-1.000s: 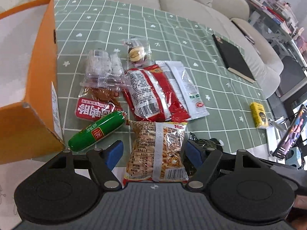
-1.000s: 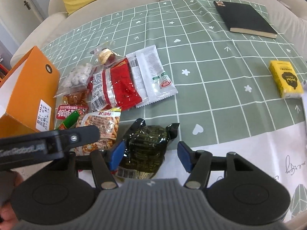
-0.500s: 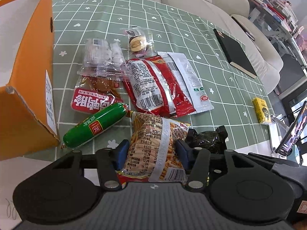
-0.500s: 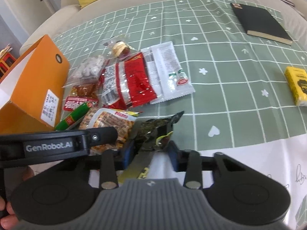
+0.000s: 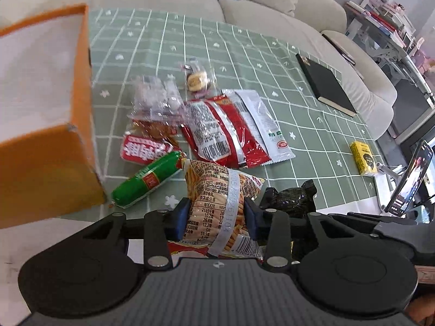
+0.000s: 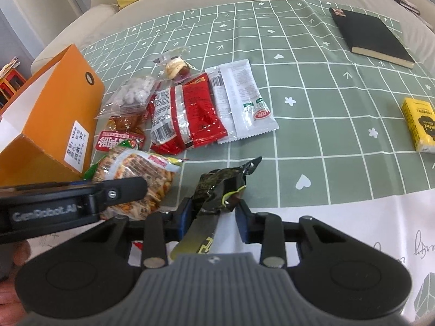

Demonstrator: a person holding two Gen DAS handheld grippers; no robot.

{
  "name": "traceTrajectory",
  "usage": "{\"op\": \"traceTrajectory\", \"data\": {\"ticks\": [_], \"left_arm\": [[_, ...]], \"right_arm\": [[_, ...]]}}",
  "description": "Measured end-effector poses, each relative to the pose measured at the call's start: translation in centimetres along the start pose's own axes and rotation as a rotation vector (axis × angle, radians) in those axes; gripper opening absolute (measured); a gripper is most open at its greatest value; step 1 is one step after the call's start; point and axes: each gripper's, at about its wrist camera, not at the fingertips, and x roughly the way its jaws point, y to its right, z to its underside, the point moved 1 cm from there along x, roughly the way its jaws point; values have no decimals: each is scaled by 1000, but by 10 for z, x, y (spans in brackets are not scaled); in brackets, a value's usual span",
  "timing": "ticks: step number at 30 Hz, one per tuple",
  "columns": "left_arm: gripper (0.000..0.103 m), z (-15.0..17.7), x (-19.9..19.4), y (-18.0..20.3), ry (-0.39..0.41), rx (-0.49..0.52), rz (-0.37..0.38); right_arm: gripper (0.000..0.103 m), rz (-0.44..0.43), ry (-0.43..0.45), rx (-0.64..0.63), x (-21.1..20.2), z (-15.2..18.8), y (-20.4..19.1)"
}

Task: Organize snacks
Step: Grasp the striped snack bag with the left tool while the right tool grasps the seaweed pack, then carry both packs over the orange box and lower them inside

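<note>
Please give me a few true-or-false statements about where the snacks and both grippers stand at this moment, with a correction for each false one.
1. The left gripper is closed on the cracker-stick bag. True; its fingers have just been closing on it.
2. The right gripper holds the green sausage. False: it is shut on the dark seaweed packet; the sausage lies on the tablecloth.
3. The orange box stands left of the snack pile. True.
4. The black notebook lies on top of the red packet. False: it lies apart, at the far right of the cloth.
</note>
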Motion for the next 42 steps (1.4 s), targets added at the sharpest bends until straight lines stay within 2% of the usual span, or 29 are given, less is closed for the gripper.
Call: {"op": "traceTrajectory", "data": {"ticks": [6, 13, 22, 28, 34, 39, 42], "left_arm": [[46, 4, -33, 0, 58, 34, -26], [46, 7, -71, -3, 126, 53, -11], [46, -6, -127, -31, 248, -22, -12], [46, -22, -158, -67, 332, -96, -113], [46, -36, -172, -105, 365, -174, -217], [46, -42, -169, -129, 340, -195, -281], [46, -44, -157, -141, 292, -200, -317]], "right_arm": [[32, 15, 38, -82, -13, 7, -15], [32, -3, 116, -145, -39, 12, -35], [32, -107, 253, -278, -83, -2, -85], [32, -184, 314, -374, -98, -24, -131], [32, -232, 351, -466, -100, -48, -180], [32, -248, 327, -513, -82, -65, -211], [32, -233, 304, -564, -67, -69, -228]]}}
